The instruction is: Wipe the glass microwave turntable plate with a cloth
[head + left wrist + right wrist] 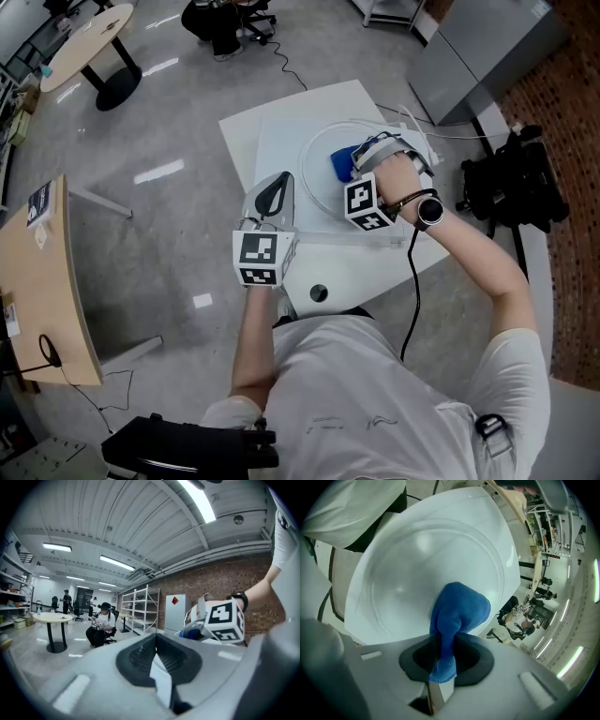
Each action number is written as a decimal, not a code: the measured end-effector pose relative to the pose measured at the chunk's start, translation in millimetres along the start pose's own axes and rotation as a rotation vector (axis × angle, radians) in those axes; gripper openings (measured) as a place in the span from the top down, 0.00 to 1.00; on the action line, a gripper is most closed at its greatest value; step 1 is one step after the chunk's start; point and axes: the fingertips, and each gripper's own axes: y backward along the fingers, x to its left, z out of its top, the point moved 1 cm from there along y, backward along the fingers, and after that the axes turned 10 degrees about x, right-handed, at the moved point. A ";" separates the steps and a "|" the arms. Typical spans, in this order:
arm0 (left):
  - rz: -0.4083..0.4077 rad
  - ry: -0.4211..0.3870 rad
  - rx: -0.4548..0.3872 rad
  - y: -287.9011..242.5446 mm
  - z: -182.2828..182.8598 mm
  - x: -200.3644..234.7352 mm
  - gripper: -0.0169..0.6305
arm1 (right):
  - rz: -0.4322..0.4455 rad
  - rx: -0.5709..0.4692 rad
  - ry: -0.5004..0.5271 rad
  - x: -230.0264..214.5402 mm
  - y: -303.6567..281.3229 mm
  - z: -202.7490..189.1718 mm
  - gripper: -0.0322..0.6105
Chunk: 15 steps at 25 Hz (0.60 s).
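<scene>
Two grippers logged. We note the right gripper [440, 660] with its fingers pinched tight on a blue cloth [458, 613], the wad bulging out past the tips. The cloth's long axis runs along the jaws. Its rounded end points left in the head view and sits over the middle of the glass plate [408, 569]. The plate lies flat on the far right part of the white table [281, 131]; it is round, with no long axis. The left gripper [157, 651] has its fingers together on nothing, at the table's left edge, left of the plate.
</scene>
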 end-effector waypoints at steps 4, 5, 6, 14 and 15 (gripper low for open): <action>0.014 0.007 0.002 3.4 -2.8 3.5 0.97 | 0.060 0.039 -0.042 1.9 -33.4 -28.7 0.85; 0.016 0.008 0.001 4.2 -3.2 4.2 0.97 | 0.076 0.051 -0.048 7.8 -38.4 -35.9 0.85; 0.019 0.009 0.001 4.8 -3.8 5.3 0.97 | 0.090 0.060 -0.053 14.6 -40.9 -41.5 0.85; 0.022 0.015 0.010 5.7 -6.4 10.1 0.97 | 0.138 0.062 -0.066 67.2 -12.9 -43.0 0.85; 0.021 0.014 0.012 5.2 -7.3 9.7 0.97 | 0.136 0.057 -0.063 69.5 -7.2 -39.2 0.85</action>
